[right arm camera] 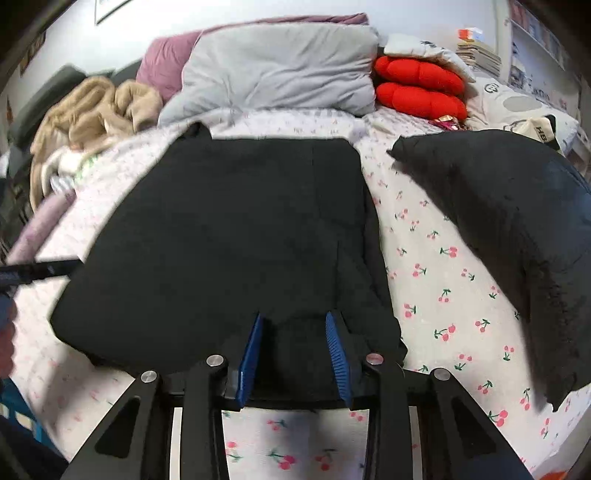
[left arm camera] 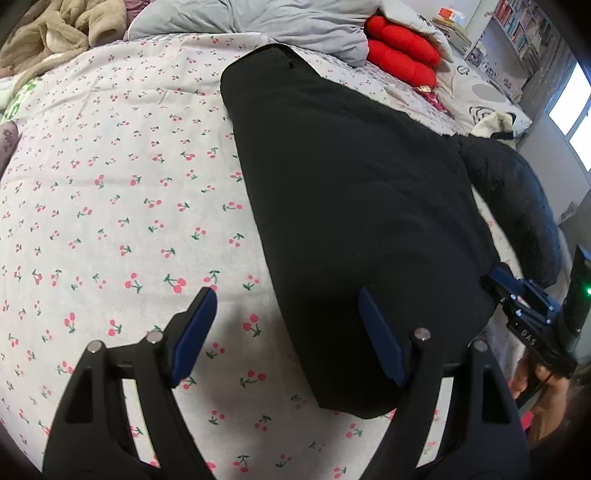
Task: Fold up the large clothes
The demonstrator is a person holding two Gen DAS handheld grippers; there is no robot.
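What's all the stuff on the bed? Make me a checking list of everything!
Surface: cherry-print sheet on a bed.
Job's things: black garment lying folded flat; second dark garment beside it, apart.
Clutter: grey duvet, red cushions, beige blanket.
Grippers: left gripper open, over the garment's edge; right gripper jaws part open around the garment's near edge.
Cables: nothing seen.
Surroundings: bookshelves, window.

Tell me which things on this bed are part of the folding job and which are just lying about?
Part of the job:
- black garment, spread on the cherry-print sheet
- left tool, open beside it
- right tool, fabric between its fingers

Just lying about:
- red cushions
- grey duvet
- beige fleece
- second dark garment
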